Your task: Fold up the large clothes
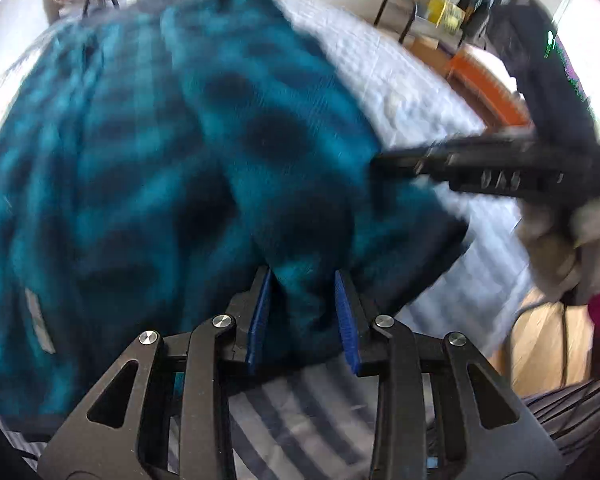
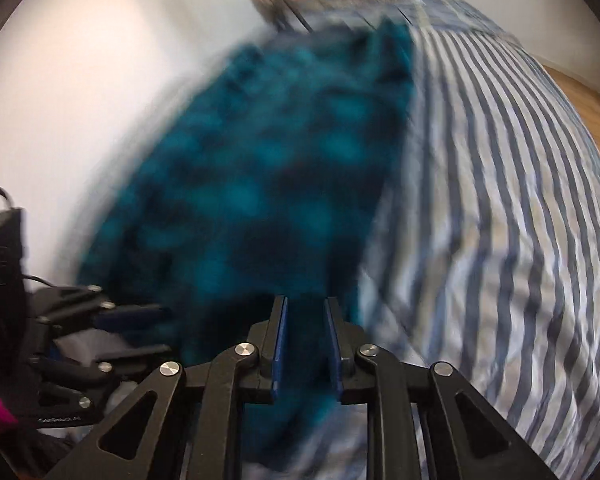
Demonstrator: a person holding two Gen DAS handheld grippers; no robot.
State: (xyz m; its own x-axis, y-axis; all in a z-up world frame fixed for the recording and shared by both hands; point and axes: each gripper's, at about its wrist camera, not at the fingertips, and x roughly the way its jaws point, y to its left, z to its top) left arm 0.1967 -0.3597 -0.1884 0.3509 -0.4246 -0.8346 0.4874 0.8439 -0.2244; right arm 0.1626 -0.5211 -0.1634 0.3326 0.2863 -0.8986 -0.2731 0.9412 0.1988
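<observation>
From the left wrist, the left gripper [image 1: 302, 312] stands with its blue pads part-way apart and a fold of the teal checked garment [image 1: 148, 152] between them; blur hides whether the pads press, though the cloth seems bunched there so the fold can be carried over. The garment covers the near and middle part of the striped bed sheet [image 1: 296, 412], its right edge short of the bed's right edge. The right gripper [image 1: 384, 164] reaches over that edge, held by a gloved hand [image 1: 560, 248], probably to take the matching side. From the right wrist, the right gripper [image 2: 306, 340] has narrow jaws with dark teal cloth between them; grip uncertain. The garment [image 2: 284, 168] looks soft, thick, smeared by motion, lying along the sheet's [image 2: 500, 208] left edge.
</observation>
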